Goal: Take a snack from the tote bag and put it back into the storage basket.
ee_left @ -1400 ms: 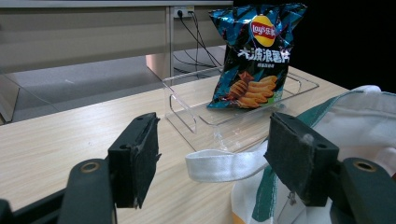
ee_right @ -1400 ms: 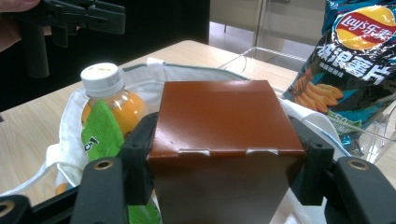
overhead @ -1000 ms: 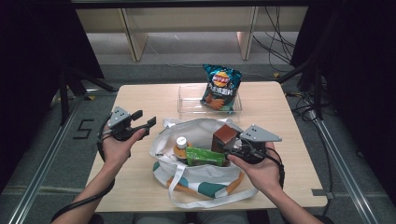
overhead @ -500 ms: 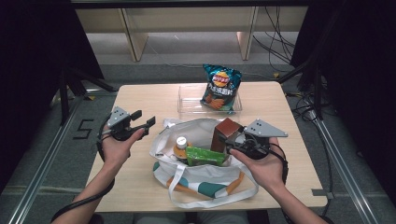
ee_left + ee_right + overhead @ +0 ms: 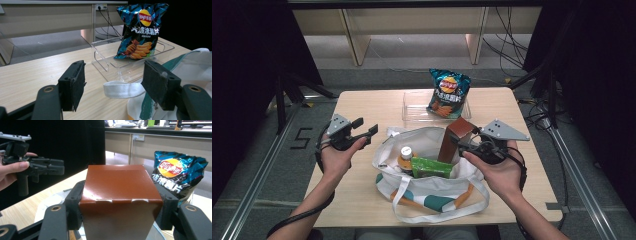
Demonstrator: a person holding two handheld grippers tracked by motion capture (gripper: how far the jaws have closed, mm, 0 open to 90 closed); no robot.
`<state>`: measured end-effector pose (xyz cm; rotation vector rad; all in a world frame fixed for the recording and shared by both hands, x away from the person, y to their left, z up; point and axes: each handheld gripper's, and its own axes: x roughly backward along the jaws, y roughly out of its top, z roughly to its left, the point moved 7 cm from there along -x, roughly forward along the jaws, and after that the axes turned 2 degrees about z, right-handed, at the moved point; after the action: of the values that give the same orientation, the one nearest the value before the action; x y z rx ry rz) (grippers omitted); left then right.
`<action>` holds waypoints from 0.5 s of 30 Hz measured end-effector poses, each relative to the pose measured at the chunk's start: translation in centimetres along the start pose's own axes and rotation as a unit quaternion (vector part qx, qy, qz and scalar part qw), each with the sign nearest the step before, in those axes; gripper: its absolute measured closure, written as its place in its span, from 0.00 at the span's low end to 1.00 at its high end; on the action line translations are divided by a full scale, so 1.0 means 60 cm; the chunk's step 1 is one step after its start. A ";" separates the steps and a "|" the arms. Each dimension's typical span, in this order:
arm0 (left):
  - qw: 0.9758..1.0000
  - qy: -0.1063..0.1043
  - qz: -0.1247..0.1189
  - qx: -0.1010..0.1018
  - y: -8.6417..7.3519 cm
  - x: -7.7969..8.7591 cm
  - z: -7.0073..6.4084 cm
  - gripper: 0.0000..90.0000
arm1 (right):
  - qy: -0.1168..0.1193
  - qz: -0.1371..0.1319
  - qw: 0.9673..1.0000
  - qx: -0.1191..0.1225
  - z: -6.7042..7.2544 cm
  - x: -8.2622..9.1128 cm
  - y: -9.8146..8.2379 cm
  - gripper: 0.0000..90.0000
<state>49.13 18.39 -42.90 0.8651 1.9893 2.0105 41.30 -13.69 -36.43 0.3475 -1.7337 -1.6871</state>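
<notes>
Right tool (image 5: 468, 146) is clamped on the brown box (image 5: 455, 139), holding it upright over the bag (image 5: 427, 172) mouth so it clears the bottle (image 5: 405, 156) and green carton (image 5: 432, 167), while the left tool (image 5: 364, 129) waits left of the bag, open and empty.

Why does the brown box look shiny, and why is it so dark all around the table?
In the right gripper view, light glares pale off the brown box gripped by the right gripper. In the high view, lamps light the table while black surrounds its sides. In the left gripper view, the near jaws look slightly soft, while the chip bag is sharp.
</notes>
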 end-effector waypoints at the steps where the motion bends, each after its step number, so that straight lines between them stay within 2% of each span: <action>1: 1.000 0.000 0.000 0.000 0.000 0.000 0.000 0.37 | 0.000 0.000 1.000 0.000 0.000 0.000 0.000 0.43; 2: 1.000 0.000 0.000 0.000 0.000 0.000 0.000 0.37 | -0.001 -0.009 1.000 0.006 -0.002 0.000 0.005 0.43; 3: 1.000 0.001 0.001 0.001 -0.001 0.000 0.000 0.37 | 0.002 -0.005 1.000 0.007 -0.002 0.001 0.006 0.43; 4: 1.000 0.002 0.002 0.003 -0.002 0.000 0.000 0.37 | -0.003 -0.006 1.000 -0.003 -0.004 0.005 0.011 0.43; 8: 1.000 0.003 0.002 0.000 -0.002 0.000 0.000 0.37 | -0.002 -0.014 1.000 0.005 -0.007 0.006 0.019 0.43; 11: 1.000 0.002 0.002 0.000 -0.002 -0.001 0.001 0.37 | -0.005 -0.017 1.000 0.001 -0.008 0.007 0.023 0.43; 12: 1.000 0.002 0.002 0.000 -0.001 -0.001 0.000 0.37 | -0.005 -0.016 1.000 -0.007 -0.006 0.008 0.025 0.44; 13: 1.000 0.002 0.001 0.002 -0.001 -0.001 0.000 0.37 | -0.008 -0.014 1.000 -0.006 -0.007 0.009 0.026 0.44; 14: 1.000 0.002 0.001 0.002 -0.001 -0.001 0.001 0.37 | -0.009 -0.020 1.000 0.007 -0.010 0.008 0.029 0.44; 15: 1.000 0.002 0.001 0.000 -0.001 -0.001 0.001 0.37 | -0.007 -0.020 1.000 -0.007 -0.008 0.008 0.031 0.43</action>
<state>49.18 18.40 -42.94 0.8628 1.9911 2.0151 41.71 -14.13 -34.57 0.3680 -1.7352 -1.7336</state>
